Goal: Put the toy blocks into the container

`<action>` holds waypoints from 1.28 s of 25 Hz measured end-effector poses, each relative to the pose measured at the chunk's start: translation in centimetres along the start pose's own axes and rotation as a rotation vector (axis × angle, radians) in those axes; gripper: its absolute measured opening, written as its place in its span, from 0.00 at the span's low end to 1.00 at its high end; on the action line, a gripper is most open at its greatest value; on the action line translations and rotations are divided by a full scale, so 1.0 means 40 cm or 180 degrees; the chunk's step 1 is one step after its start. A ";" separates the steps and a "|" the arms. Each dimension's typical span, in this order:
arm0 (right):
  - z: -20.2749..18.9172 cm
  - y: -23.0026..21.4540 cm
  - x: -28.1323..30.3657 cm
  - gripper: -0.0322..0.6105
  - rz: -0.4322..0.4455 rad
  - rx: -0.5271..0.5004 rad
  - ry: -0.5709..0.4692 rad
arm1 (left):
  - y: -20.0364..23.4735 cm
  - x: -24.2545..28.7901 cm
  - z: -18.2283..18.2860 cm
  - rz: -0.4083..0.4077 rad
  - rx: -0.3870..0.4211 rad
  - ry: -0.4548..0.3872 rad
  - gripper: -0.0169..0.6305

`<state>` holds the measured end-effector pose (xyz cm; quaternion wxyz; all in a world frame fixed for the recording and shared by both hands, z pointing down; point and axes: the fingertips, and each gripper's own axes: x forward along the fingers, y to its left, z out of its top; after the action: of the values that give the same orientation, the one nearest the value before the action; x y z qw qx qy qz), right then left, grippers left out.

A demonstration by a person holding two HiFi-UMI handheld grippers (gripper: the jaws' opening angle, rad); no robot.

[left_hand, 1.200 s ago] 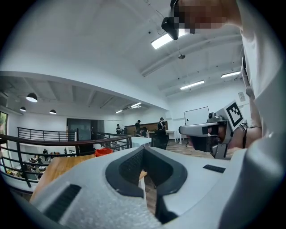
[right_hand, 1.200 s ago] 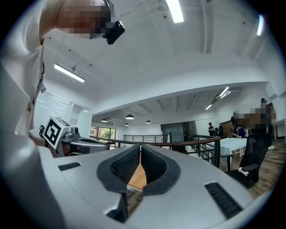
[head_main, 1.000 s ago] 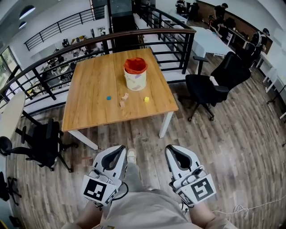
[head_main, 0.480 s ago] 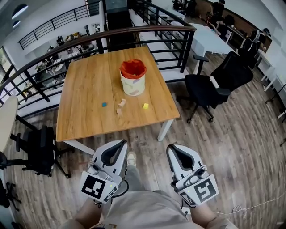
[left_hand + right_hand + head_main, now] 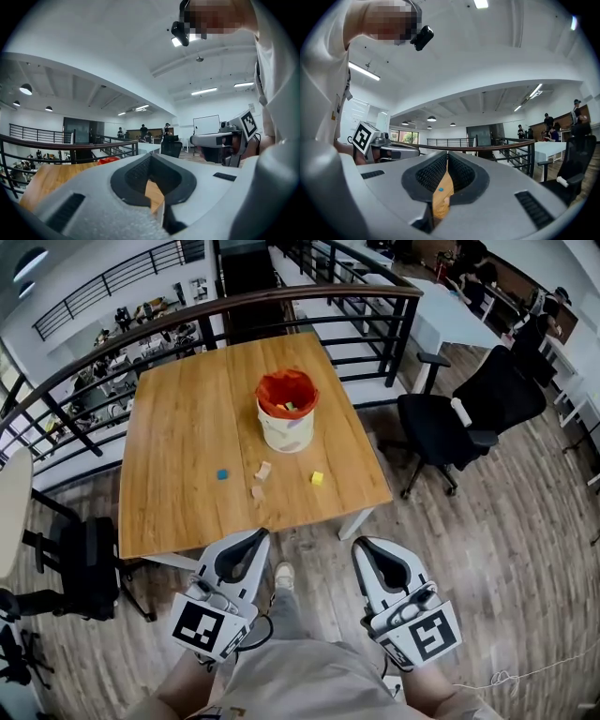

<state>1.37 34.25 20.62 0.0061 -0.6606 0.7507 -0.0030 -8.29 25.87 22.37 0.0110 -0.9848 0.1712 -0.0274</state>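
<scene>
Okay, left to right. A black chair [image 5: 84, 554] stands on the wood floor [image 5: 487, 549], off to the left of the left gripper.

The left gripper [image 5: 255, 538] is held level and low in front of the person's trousers [image 5: 300, 681], pointing at the table [image 5: 178, 427]. Its jaws are clenched together and empty. In the left gripper view only a slice of tabletop shows through the pad loop.

- **Blue block** [image 5: 222, 474]: lies on the table ahead of the left gripper, a bit to its left, well apart from it.
- **Two tan blocks** [image 5: 264, 470]: straight ahead of the left gripper, lying close to each other. Can't tell if they touch.
- **Container** [image 5: 286, 418]: a white bucket with an orange-red liner. It stands upright further ahead, past the tan blocks, roughly between the lines of the two grippers. Small coloured bits show inside it.
- **Yellow block** [image 5: 317, 478]: ahead of the right gripper and slightly to its left, just right of the tan blocks and nearer than the container.

The right gripper [image 5: 366, 545] is level beside the left one and points the same way. Its jaws are squeezed closed with nothing gripped. In the right gripper view the blue block shows far off through the narrow slit, on the tabletop.

A black office chair [image 5: 469, 423] stands ahead and to the right of the right gripper, next to the table's right edge. A dark railing [image 5: 234, 307] runs behind the table's far side.
</scene>
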 end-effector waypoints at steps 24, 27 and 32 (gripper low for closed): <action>0.012 -0.187 0.539 0.09 -0.0221 -0.0146 0.0173 | 0.428 0.310 -0.005 -0.0346 -0.0087 -0.0024 0.05; 0.018 -0.202 0.580 0.09 -0.0265 -0.0134 0.0168 | 0.458 0.336 -0.005 -0.0409 -0.0145 0.0010 0.05; 0.029 -0.228 0.625 0.09 -0.0321 -0.0184 0.0179 | 0.509 0.362 0.001 -0.0389 -0.0197 0.0010 0.05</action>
<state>7.23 8.30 19.43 -0.0342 -0.6971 0.7161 -0.0002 -1.55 1.81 22.43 -0.0215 -0.9932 0.1115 -0.0242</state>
